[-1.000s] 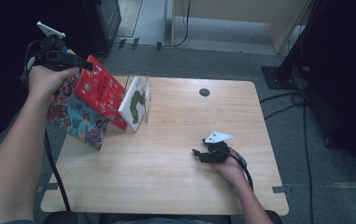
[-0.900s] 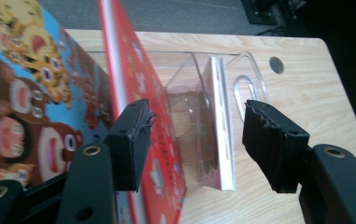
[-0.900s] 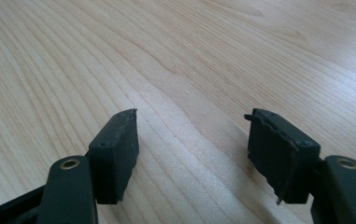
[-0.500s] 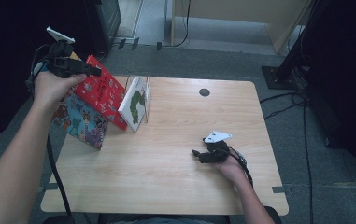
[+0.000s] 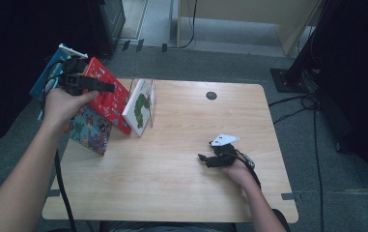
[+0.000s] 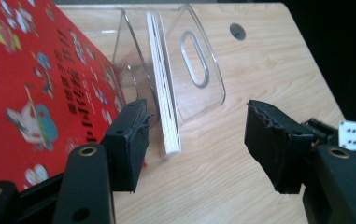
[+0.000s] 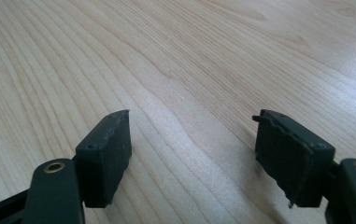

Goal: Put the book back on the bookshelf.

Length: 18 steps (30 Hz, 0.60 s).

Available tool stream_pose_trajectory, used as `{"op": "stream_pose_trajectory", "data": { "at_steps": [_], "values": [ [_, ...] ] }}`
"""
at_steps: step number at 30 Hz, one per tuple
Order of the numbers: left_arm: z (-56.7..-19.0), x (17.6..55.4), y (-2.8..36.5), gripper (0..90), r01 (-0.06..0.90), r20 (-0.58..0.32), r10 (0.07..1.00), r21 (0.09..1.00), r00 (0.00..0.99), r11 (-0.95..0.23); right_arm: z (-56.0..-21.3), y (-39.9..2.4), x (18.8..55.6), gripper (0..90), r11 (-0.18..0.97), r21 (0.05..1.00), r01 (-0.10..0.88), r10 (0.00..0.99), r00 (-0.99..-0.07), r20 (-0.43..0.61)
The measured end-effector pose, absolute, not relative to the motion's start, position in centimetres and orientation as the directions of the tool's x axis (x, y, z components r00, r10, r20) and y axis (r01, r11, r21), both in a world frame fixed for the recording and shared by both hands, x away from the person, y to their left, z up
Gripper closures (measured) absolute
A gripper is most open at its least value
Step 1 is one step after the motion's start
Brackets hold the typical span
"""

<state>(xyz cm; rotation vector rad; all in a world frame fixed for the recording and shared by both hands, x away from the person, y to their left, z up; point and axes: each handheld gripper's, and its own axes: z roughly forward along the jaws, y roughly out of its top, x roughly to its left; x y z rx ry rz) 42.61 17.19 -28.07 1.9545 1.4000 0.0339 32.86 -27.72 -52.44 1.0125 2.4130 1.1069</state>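
Hovering at the table's far left, the left gripper (image 5: pixel 105 87) is holding its jaws spread and empty beside the red picture book (image 5: pixel 105 96), which is leaning against the clear plastic bookstand (image 6: pixel 199 70). The right gripper (image 5: pixel 202 158) is resting on the wooden table (image 5: pixel 181 193), its jaws having just been opening, nothing between them.

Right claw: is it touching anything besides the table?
Apart. The right gripper view shows the right claw open, with bare table between its fingers and nothing pressed against them.

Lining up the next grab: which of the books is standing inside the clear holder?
The white book with the green picture: it stands within the clear holder, while the red book and the colourful one lean outside it.
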Motion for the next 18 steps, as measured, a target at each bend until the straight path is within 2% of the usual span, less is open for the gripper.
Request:
{"op": "stream_pose_trajectory", "data": {
  "at_steps": [4,18],
  "values": [
    [-28.8,41.1,16.6,40.5,0.791,-0.350,0.831,0.590,0.432,-0.163,-52.4,-27.7,32.9,26.7,0.454,0.752,0.478,0.708,-0.706,0.021],
    [-33.0,37.7,15.1,39.9,0.789,-0.341,0.816,0.577,0.466,-0.210,-52.4,-27.7,33.0,26.3,0.452,0.752,0.479,0.708,-0.706,0.024]
  ]
}}
